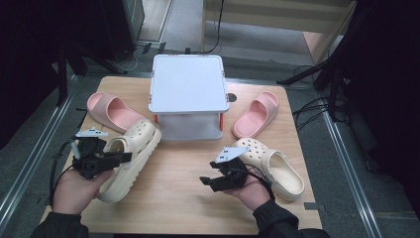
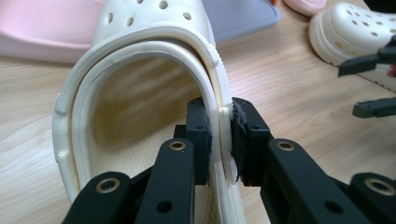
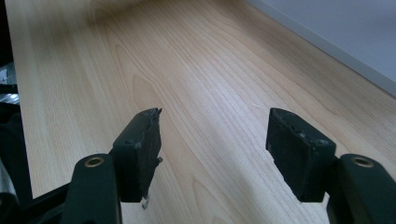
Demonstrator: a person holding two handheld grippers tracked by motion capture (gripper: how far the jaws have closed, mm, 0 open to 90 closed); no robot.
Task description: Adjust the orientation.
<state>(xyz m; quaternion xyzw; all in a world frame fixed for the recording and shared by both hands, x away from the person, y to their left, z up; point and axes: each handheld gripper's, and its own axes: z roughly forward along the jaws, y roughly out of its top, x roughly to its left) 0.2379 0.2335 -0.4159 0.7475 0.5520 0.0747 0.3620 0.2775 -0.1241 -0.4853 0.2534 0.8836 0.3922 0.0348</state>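
My left gripper [image 1: 125, 157] is shut on the side wall of a cream clog [image 1: 133, 153] at the table's front left. The clog is tilted, with its thick sole turned toward the front edge. In the left gripper view one pad sits inside the clog [image 2: 135, 93] and the other outside, with the gripper [image 2: 219, 121] pinching the rim. My right gripper [image 1: 205, 179] stands open above bare wood at the front middle, and its gripper view [image 3: 215, 135] has nothing between the jaws. A second cream clog [image 1: 272, 166] lies just right of the right hand.
A white lidded box [image 1: 187, 91] stands at the table's middle back. One pink slide [image 1: 110, 111] lies left of it, another [image 1: 256, 115] right of it. The wooden table [image 1: 183, 198] has free room between the two hands. Floor and dark stands surround the table.
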